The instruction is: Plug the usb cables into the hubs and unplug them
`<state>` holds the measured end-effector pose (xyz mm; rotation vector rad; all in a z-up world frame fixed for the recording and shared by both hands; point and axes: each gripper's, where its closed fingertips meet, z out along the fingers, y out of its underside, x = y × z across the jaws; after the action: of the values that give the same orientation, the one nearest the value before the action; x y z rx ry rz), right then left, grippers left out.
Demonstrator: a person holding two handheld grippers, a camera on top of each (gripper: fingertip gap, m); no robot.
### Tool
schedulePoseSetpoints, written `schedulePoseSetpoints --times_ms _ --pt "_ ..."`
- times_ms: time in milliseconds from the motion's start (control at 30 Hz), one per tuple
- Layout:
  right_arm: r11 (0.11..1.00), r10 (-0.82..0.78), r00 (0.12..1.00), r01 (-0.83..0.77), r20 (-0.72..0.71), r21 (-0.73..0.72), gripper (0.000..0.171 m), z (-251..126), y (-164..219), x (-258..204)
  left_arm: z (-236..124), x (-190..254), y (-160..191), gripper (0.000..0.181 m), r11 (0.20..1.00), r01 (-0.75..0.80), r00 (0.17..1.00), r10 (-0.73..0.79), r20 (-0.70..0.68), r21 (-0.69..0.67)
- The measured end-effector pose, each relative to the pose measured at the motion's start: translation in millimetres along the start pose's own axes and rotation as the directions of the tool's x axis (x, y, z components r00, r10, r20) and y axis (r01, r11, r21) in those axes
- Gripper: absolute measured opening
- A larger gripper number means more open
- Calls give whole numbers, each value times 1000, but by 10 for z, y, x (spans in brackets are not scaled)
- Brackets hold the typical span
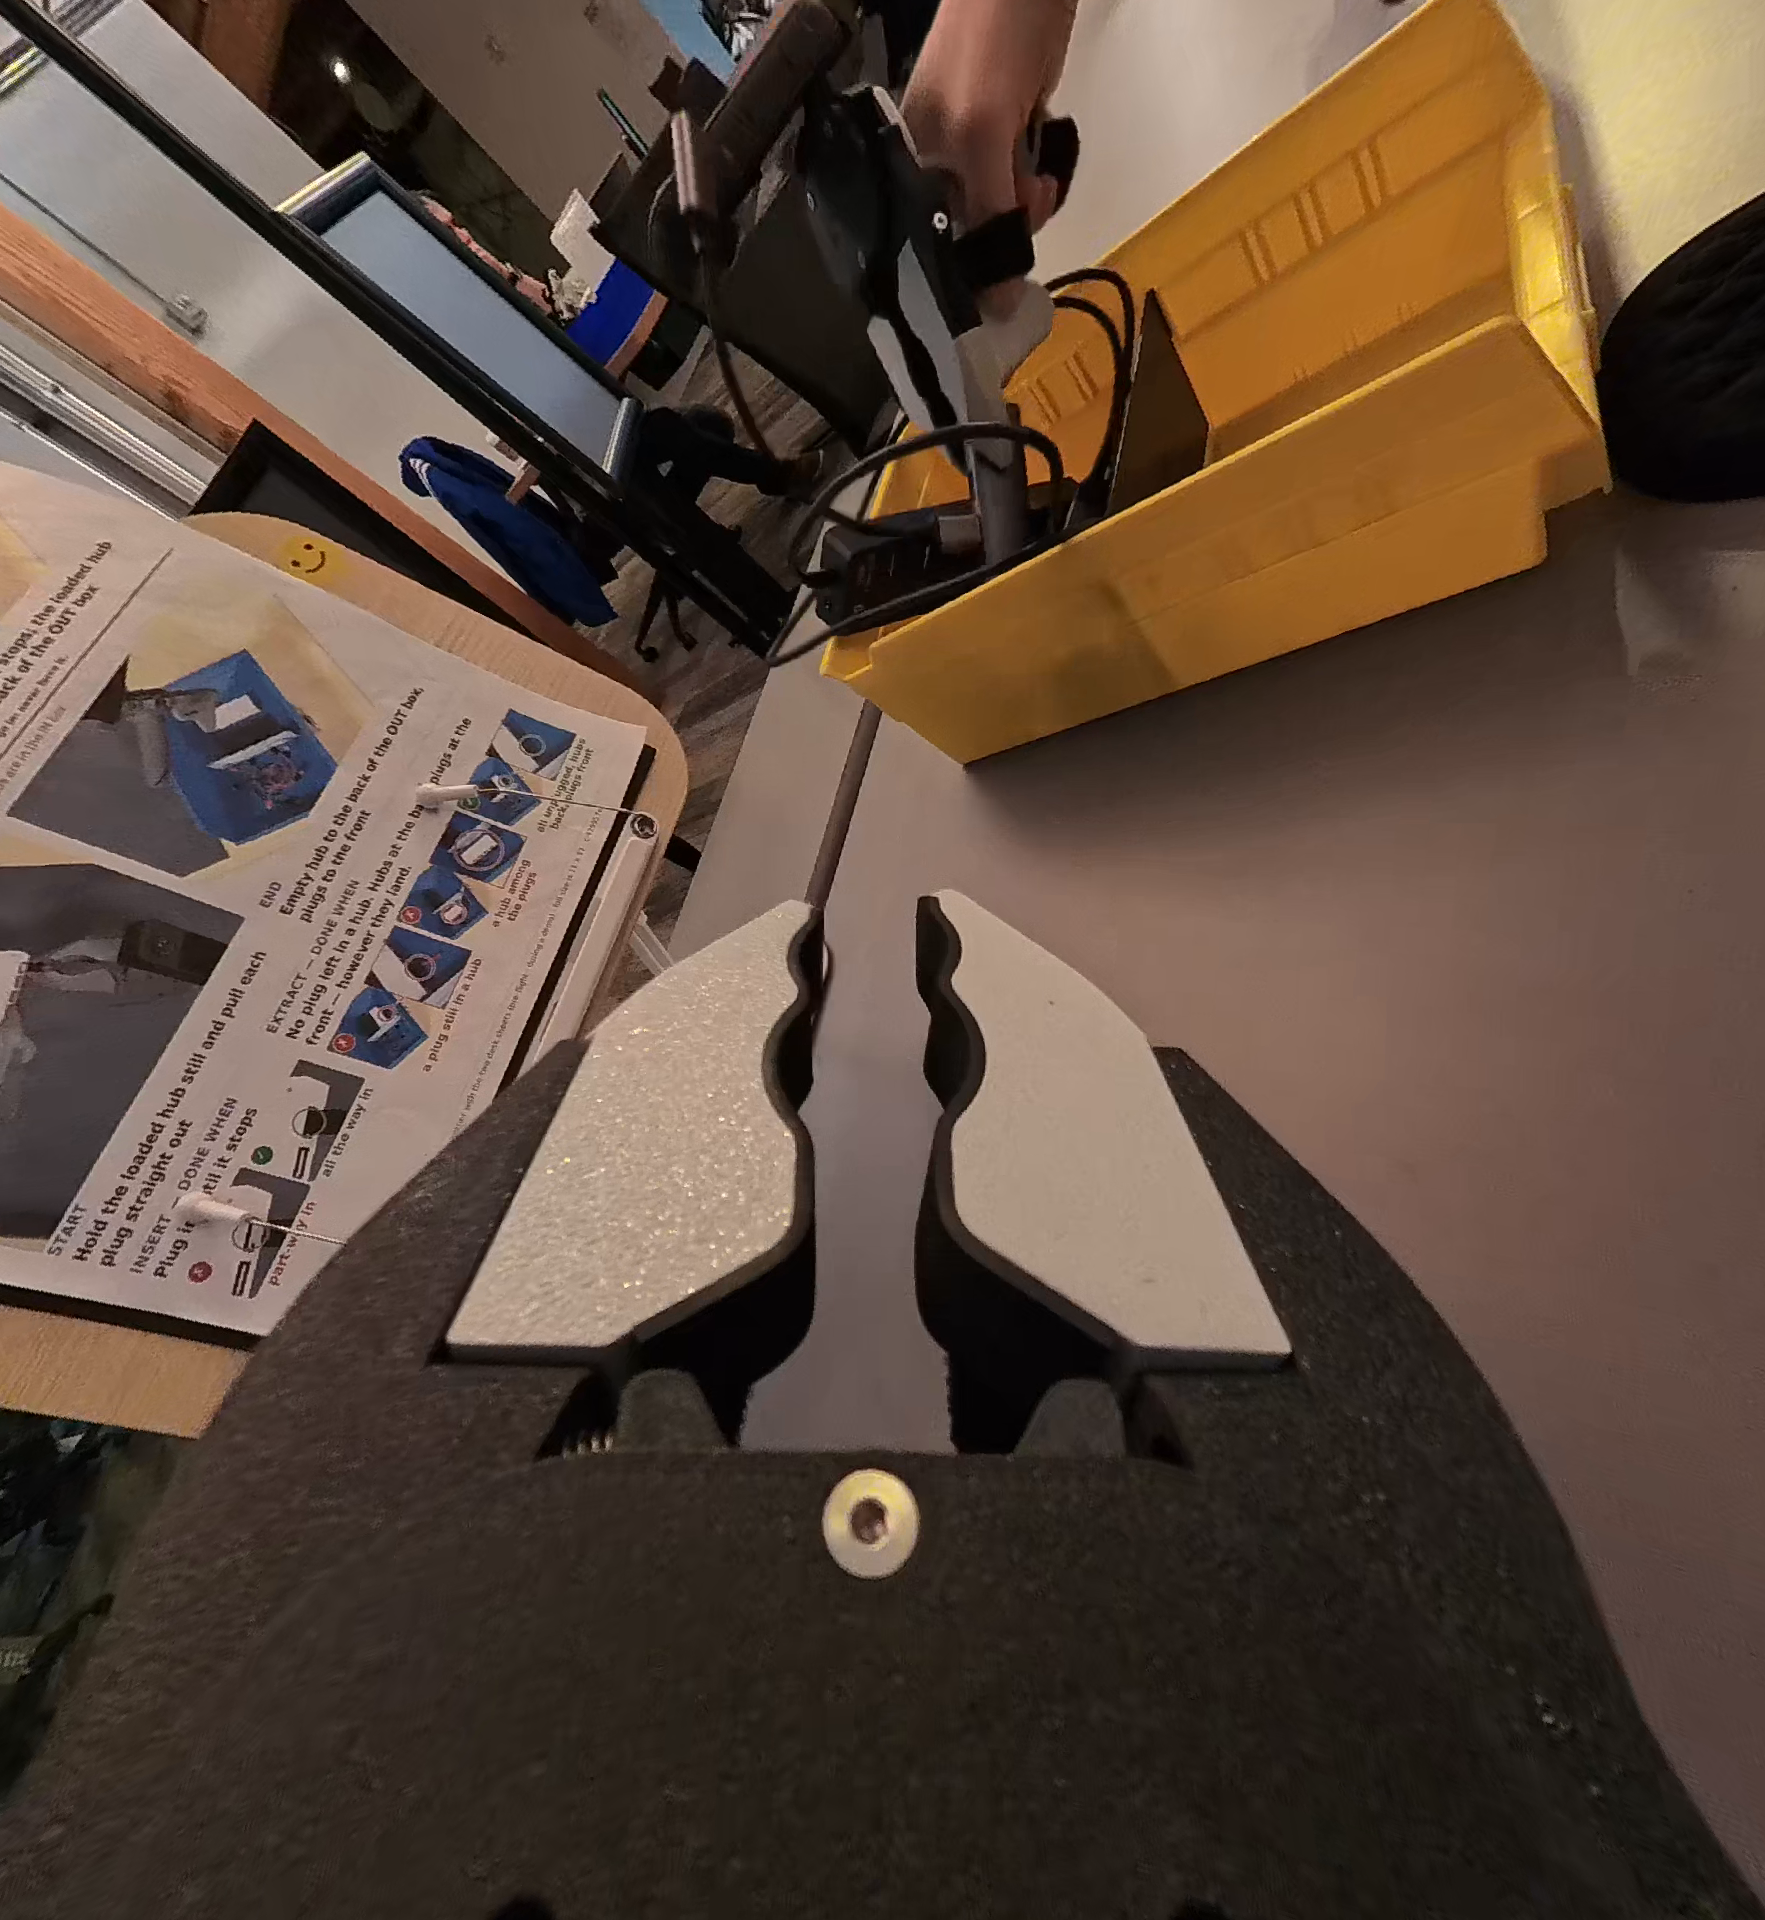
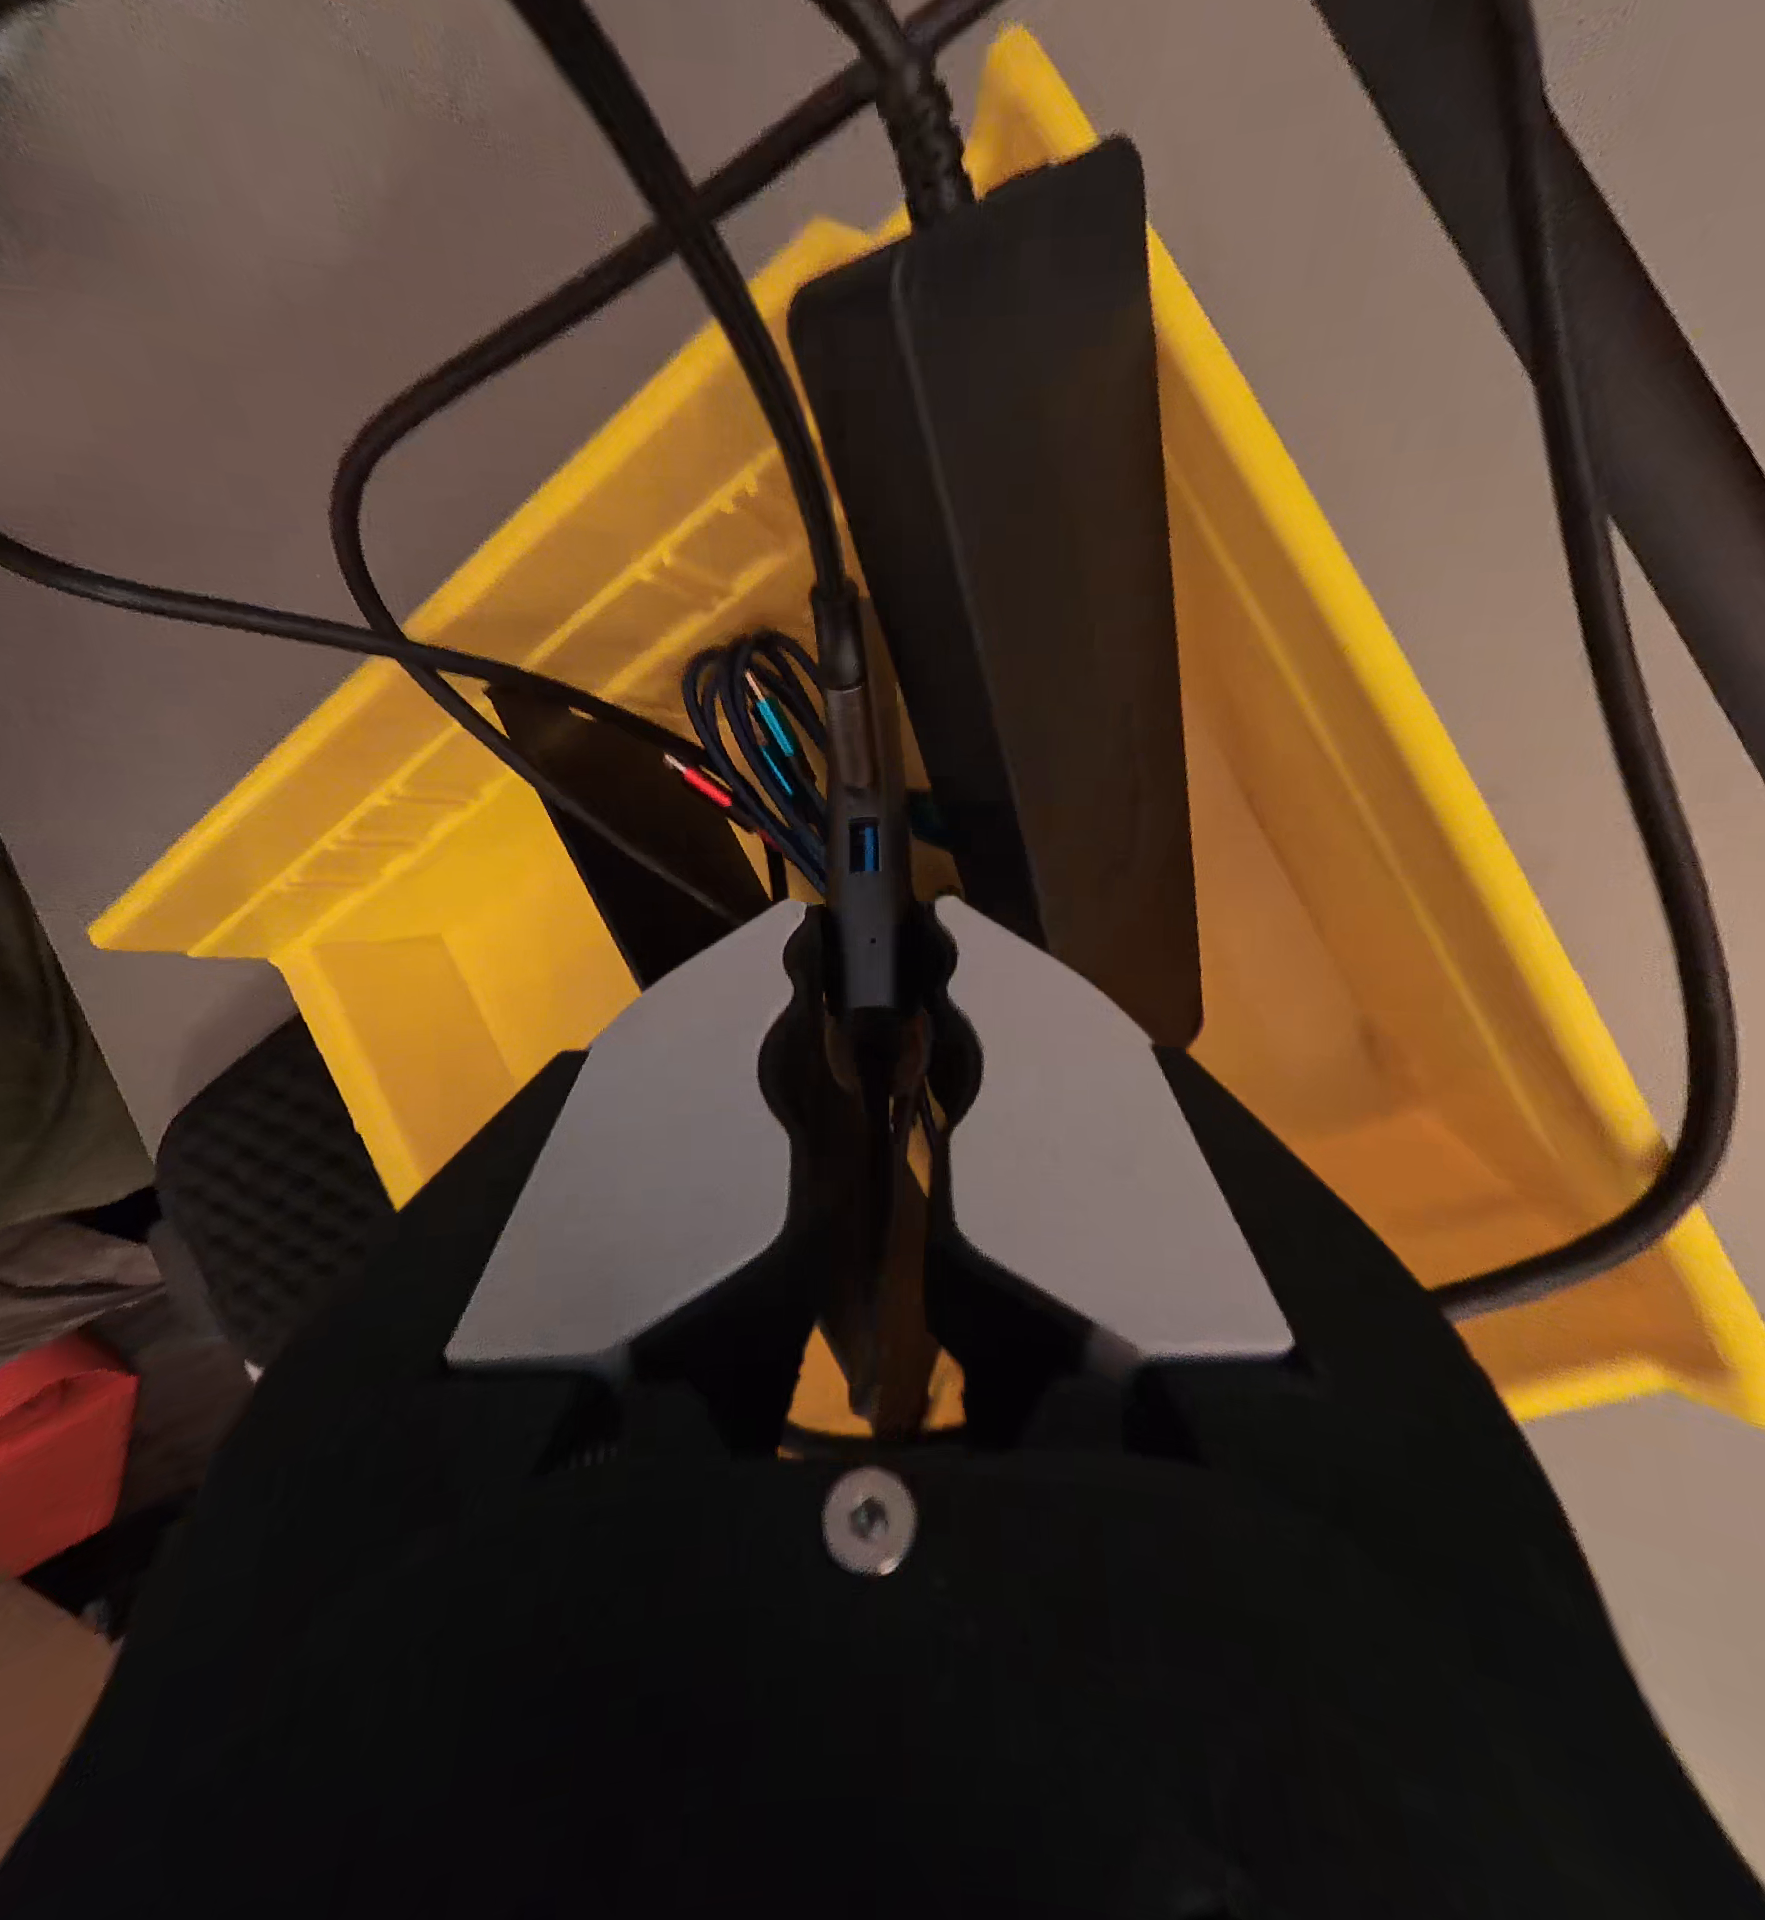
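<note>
Left wrist view: your left gripper (image 1: 865,935) sits low over the grey table (image 1: 1325,1039), jaws parted by a narrow gap with nothing between them. The fingers (image 1: 649,1143) point along the table toward the yellow bin (image 1: 1273,582) at the far right. To the left lies an instruction sheet (image 1: 234,935) on a wooden board, just beside the left finger. Far ahead, your right hand (image 1: 971,114) tilts the right gripper (image 1: 997,468) down into the near-left end of the bin, where a black hub (image 1: 878,561) and looped black cables (image 1: 1086,312) lie. A black divider (image 1: 1164,405) stands upright in the bin just past them. A dark ribbed cushion (image 1: 1730,343) rests at the far right, beside the bin.

Right wrist view: your right gripper (image 2: 865,935) is closed down on a slim black hub (image 2: 862,904), pinching it at the fingertips; the hub stands edge-on between the pads, a blue port facing you. A grey plug (image 2: 847,717) is seated in its far end, its cable (image 2: 712,270) running up and out of view. You hold it above the yellow bin (image 2: 1377,831), looking straight down. Below lie coiled dark-blue cables (image 2: 753,727) with teal and red tips. The divider (image 2: 1013,571) stands just right of the hub. One thick black cable (image 2: 1678,831) loops over the bin's right wall.
</note>
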<state>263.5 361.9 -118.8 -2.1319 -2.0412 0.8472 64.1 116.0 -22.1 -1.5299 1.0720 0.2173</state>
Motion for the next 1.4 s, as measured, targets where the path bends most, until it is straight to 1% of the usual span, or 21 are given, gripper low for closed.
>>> schedulePoseSetpoints --times_ms 100,200,267,333,367,433,500,567,600,667,733,800,833,900,1000,1067,1133,1200,1267,1333,1400 --pt "998 3 1000 -4 16 58 26 -2 -19 5 8 10 5 16 1000 -4 1000 4 -3 -5" --pt "991 9 1000 -10 13 132 26 -107 -19 5 -4 -14 4 17 1000 -1 1000 1 3 -5" --pt "974 4 1000 -3 -4 228 27 -265 -49 -14 -32 -49 -1 17 1000 0 1000 0 14 -4" --pt "922 -3 1000 15 -31 387 28 -527 -121 -88 -78 -99 -28 17 1000 3 1000 -3 30 3" --pt "877 22 997 17 -75 481 28 -692 -151 -98 -106 -128 -41 17 1000 5 999 -5 39 4" --pt "780 185 967 -36 -176 625 34 -989 -64 -42 -168 -204 -45 17 1000 15 998 -14 65 -11" --pt "713 340 914 -97 -221 694 41 -1100 191 -51 -236 -308 -7 18 998 46 994 -40 102 -53" --pt "699 464 845 -164 -266 696 42 -1054 493 -19 -322 -420 61 19 988 104 986 -88 142 -110" --pt "715 506 818 -221 -273 663 43 -987 634 4 -377 -488 111 19 979 144 978 -118 171 -146" --pt "727 634 724 -439 -271 527 42 -842 951 34 -529 -599 242 21 942 250 955 -201 217 -224" --pt "703 681 698 -537 -222 467 38 -717 1049 -40 -744 -686 367 21 876 396 908 -329 260 -275" --pt "679 707 689 -601 -158 421 36 -602 1095 -83 -1036 -715 559 21 750 572 817 -483 315 -334" --pt "669 723 672 -621 -162 409 36 -571 1137 -52 -1222 -734 699 23 672 649 759 -534 374 -358" --pt "658 741 649 -648 -173 385 36 -505 1207 18 -1642 -791 1045 25 527 760 646 -554 526 -379" --pt "633 773 606 -721 -187 281 31 -332 1364 27 -2225 -830 1597 30 339 870 489 -507 710 -357" --pt "604 795 593 -757 -125 251 18 -256 1324 -25 -2505 -744 1955 34 195 918 397 -487 778 -346" --pt "582 812 567 -775 -138 244 15 -248 1324 -38 -2603 -572 2225 37 51 936 321 -535 781 -349" --pt "566 824 541 -791 -166 233 14 -241 1333 -55 -2581 -438 2414 37 -43 937 252 -603 757 -346" --pt "551 834 523 -807 -176 214 13 -216 1324 -99 -2624 -374 2624 37 -95 929 235 -592 771 -356" --pt "580 813 551 -796 -188 175 13 -165 1289 -177 -2613 -259 2748 37 -150 909 224 -610 760 -388" --pt "605 793 576 -784 -200 138 12 -107 1234 -256 -2505 -198 2772 34 -159 902 200 -671 714 -402"
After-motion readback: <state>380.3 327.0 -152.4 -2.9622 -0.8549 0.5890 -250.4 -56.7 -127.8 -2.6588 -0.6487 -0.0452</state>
